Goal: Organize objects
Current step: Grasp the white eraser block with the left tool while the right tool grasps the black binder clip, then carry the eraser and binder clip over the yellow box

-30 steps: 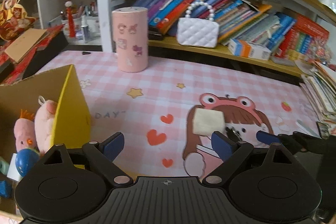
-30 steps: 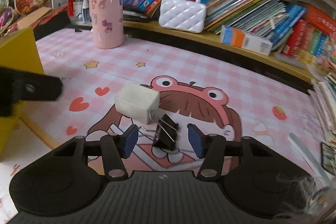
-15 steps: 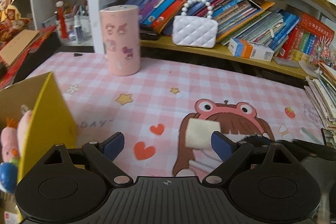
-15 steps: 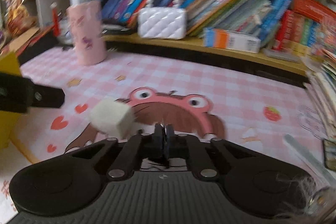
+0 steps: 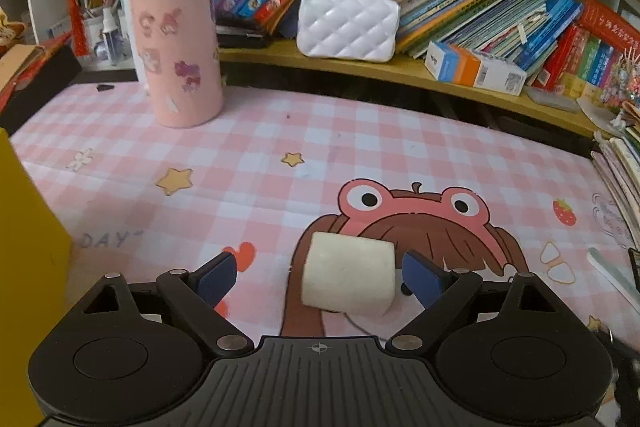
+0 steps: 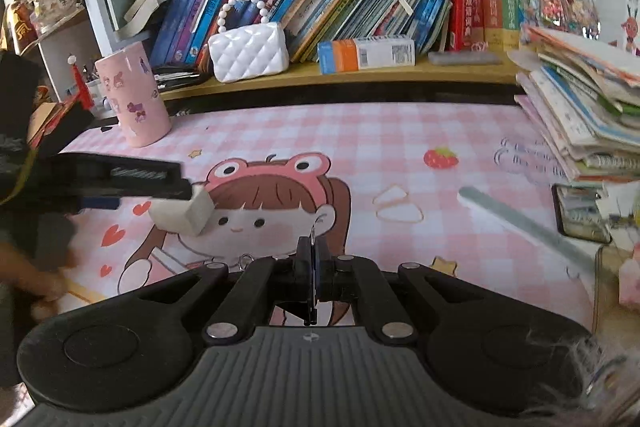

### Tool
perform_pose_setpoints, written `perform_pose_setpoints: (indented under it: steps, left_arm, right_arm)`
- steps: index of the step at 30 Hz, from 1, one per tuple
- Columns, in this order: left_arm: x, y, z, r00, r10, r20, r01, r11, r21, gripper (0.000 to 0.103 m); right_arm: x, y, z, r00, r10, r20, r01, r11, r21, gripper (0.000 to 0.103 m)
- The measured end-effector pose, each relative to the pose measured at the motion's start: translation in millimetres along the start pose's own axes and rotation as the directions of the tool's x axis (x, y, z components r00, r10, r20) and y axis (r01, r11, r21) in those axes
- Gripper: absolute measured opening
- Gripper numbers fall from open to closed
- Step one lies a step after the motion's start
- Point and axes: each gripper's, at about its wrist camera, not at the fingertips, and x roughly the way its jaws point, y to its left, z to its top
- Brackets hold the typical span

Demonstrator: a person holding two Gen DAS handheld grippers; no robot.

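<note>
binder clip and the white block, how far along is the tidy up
Done: the right hand-held gripper is shut on the binder clip, lifted off the mat. In hand: the left hand-held gripper is open around the white block, not closed on it. Left: gripping the block and putting both away; the ruler lies on the mat.

Pink-and-white checked mat (image 5: 360,131), white block (image 5: 348,273), pink cylinder (image 5: 178,53).

Black ribbed left gripper (image 5: 318,277), blue finger pads (image 5: 214,275), silver screws, matching black right gripper (image 6: 313,259)
</note>
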Motion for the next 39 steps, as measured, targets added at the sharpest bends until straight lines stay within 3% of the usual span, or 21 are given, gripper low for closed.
perform_pose_setpoints:
  steps: [7, 12, 14, 24, 32, 39]
  left_arm:
    - [27.2, -18.7, -0.9, 0.999, 0.008, -0.034, -0.006, 0.998, 0.058, 0.090]
    - [30.3, -19.9, -3.9, 0.999, 0.012, -0.035, -0.009, 0.996, 0.093, 0.051]
    - [22.9, -18.1, -4.1, 0.999, -0.005, -0.049, 0.009, 0.997, 0.081, 0.049]
    - [-68.4, 12.5, -22.6, 0.991, -0.134, 0.011, 0.134, 0.991, 0.005, 0.047]
    - [-138.4, 46.1, -64.6, 0.979, -0.205, 0.019, 0.205, 0.978, -0.023, 0.047]
    - [-175.0, 72.6, -103.3, 0.973, -0.229, 0.002, 0.229, 0.972, -0.045, 0.047]
  right_arm:
    - [-8.1, 0.0, -5.5, 1.000, 0.004, -0.025, -0.004, 1.000, -0.003, 0.002]
    - [-14.8, 1.7, -8.8, 0.999, 0.008, -0.038, -0.008, 1.000, -0.009, 0.002]
    - [-17.6, 3.6, -10.1, 0.999, 0.012, -0.038, -0.013, 1.000, -0.007, 0.002]
    - [-37.3, 34.3, -26.1, 0.997, 0.045, -0.062, -0.047, 0.998, -0.046, 0.002]
    - [-69.3, 66.1, -45.6, 0.997, 0.015, -0.071, -0.020, 0.997, -0.068, 0.002]
    - [-95.5, 94.2, -63.9, 0.997, 0.008, -0.075, -0.014, 0.996, -0.084, 0.002]
